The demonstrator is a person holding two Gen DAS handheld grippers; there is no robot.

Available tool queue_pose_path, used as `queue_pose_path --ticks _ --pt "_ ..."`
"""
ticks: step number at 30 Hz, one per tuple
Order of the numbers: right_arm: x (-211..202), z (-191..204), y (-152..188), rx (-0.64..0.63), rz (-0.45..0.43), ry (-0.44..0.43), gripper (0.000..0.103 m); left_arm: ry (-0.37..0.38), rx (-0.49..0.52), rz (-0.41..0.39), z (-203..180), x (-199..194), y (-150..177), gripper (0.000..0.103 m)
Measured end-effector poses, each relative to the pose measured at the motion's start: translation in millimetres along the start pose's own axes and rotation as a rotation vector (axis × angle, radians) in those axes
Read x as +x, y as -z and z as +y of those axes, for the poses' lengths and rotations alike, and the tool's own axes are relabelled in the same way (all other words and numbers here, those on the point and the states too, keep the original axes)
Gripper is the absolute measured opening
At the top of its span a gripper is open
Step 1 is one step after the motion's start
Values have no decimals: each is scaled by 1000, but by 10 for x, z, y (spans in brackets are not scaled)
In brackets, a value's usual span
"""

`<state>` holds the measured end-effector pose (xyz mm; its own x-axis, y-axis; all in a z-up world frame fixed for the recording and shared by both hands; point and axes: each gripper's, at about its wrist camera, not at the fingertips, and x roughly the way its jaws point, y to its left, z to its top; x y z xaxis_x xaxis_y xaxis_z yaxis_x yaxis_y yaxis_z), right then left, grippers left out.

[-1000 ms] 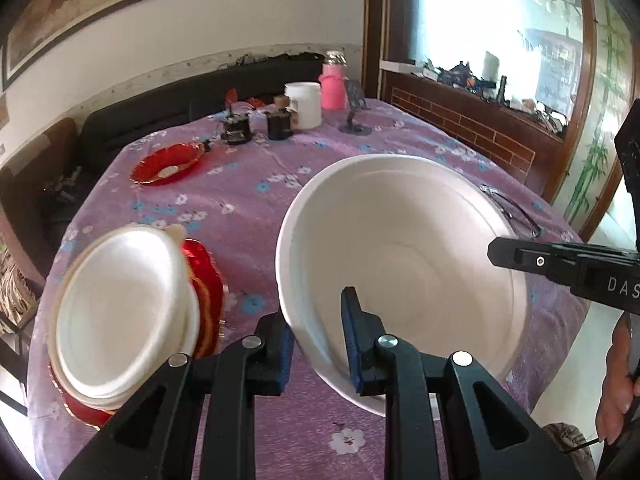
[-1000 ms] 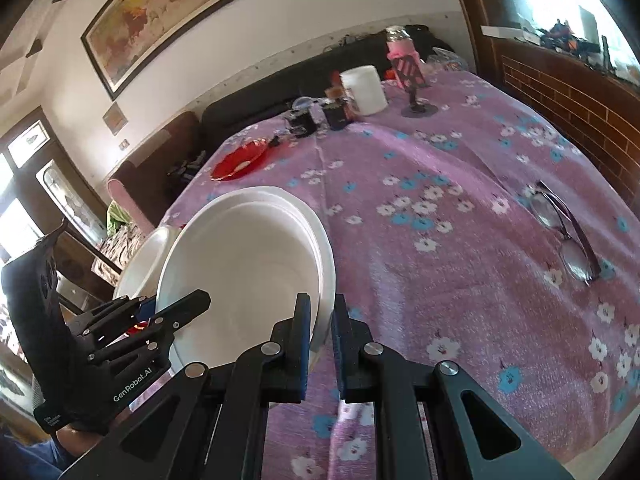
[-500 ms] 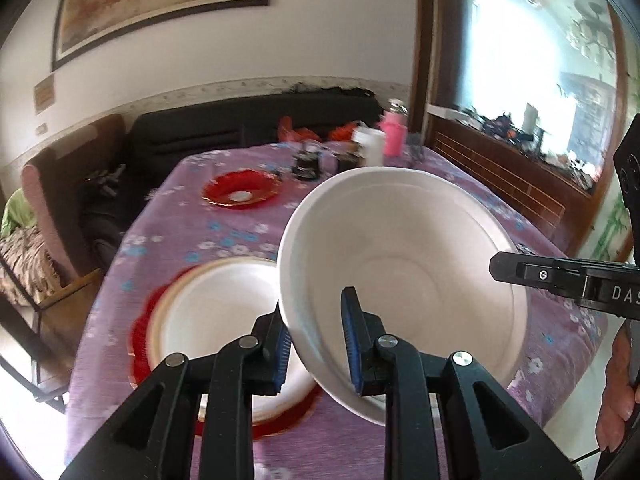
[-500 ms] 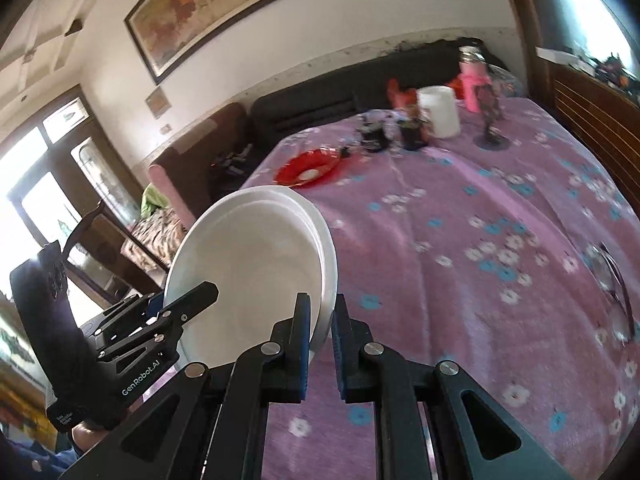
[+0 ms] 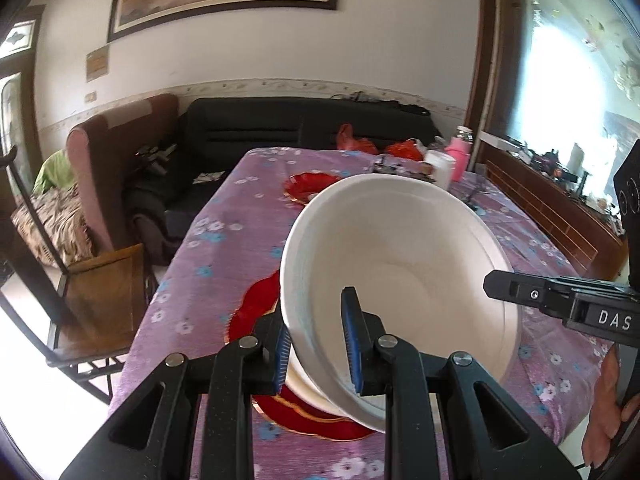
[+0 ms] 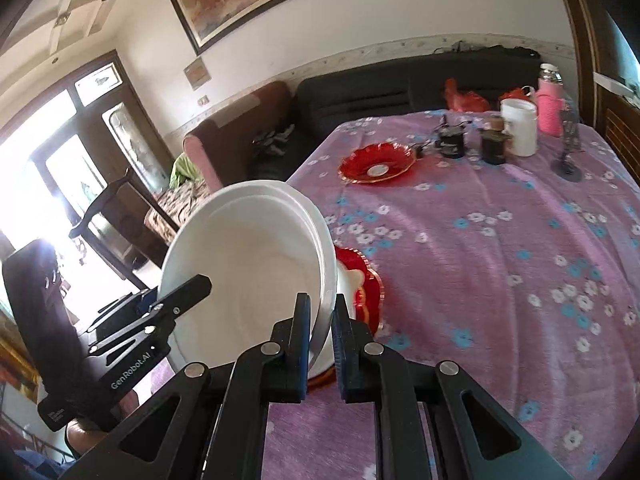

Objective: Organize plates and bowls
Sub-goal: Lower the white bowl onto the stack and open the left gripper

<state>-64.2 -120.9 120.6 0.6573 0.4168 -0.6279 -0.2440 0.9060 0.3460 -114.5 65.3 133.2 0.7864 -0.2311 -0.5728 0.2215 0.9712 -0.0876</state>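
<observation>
White bowl (image 5: 400, 280): large, tilted, held above the near-left part of the table (image 6: 500, 260) with its purple floral cloth; gripped at opposite rims. Left gripper (image 5: 318, 354): nearly closed, pads clamped on the bowl's near rim. Right gripper (image 6: 320, 336): nearly closed, pinching the opposite rim edge. Beneath the bowl: red scalloped plate (image 5: 256, 312) carrying white dishes (image 6: 350, 280). Far side: second red plate (image 6: 376, 162), white cup (image 6: 519, 128).
</observation>
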Motion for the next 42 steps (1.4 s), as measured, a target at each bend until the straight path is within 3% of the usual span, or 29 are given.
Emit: queue_pose_path --ticks 17,42 --pt "418 -38 -38 27 62 21 12 1 -56 61 230 300 56 22" --pt "388 -134 -49 55 48 28 15 -16 -68 58 268 303 55 23"
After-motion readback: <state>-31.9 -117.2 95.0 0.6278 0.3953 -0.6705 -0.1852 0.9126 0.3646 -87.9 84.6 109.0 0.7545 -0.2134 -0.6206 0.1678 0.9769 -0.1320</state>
